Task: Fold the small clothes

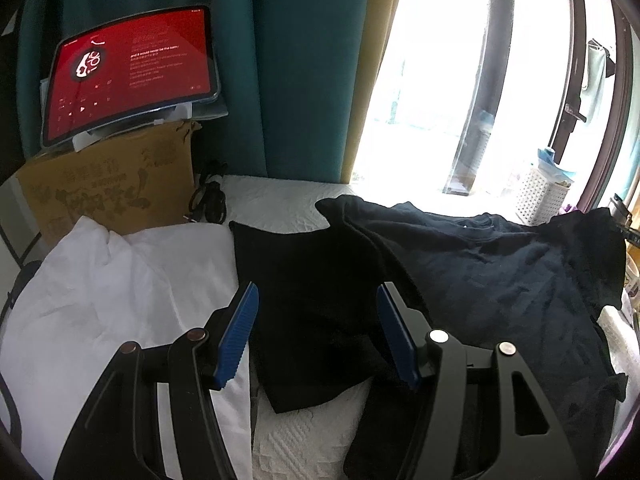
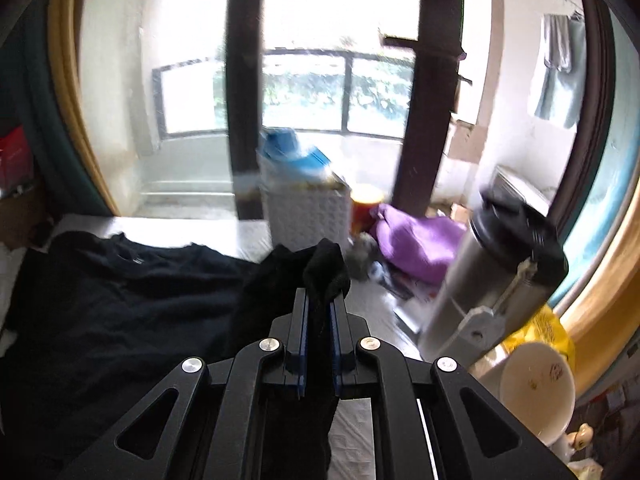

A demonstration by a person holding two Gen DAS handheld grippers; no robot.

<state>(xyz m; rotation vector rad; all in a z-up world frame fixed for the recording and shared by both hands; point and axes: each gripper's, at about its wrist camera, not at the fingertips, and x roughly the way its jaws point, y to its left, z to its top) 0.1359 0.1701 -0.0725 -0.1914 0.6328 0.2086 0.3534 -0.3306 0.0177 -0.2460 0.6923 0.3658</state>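
Left fingers: left gripper sits roughly half open, blue pads well apart, nothing pinched. It hovers over a small black piece of clothing.
Small black cloth: small black garment lies flat on the white bed cover, right between and beyond the two pads, pretty much centre of the left wrist view.
Black T-shirt: black shirt is spread out to the right of it, overlapping its right edge, collar toward the far side by the window.
White stuff: white garment lies rumpled on the left, just beside the small black one.
Far left: tablet with a red screen leans on a cardboard box, teal curtain behind it.
Right fingers: right gripper is clamped tight on a fold of black fabric, which bunches above the tips and hangs down between the fingers, lifted off the bed.
Black T-shirt again: same shirt lies on the left in the right wrist view, and the pinched fold looks like its edge, can't tell for sure.
Far side: white basket, purple cloth.
Right side: steel flask tilted and blurry, white mug near it.
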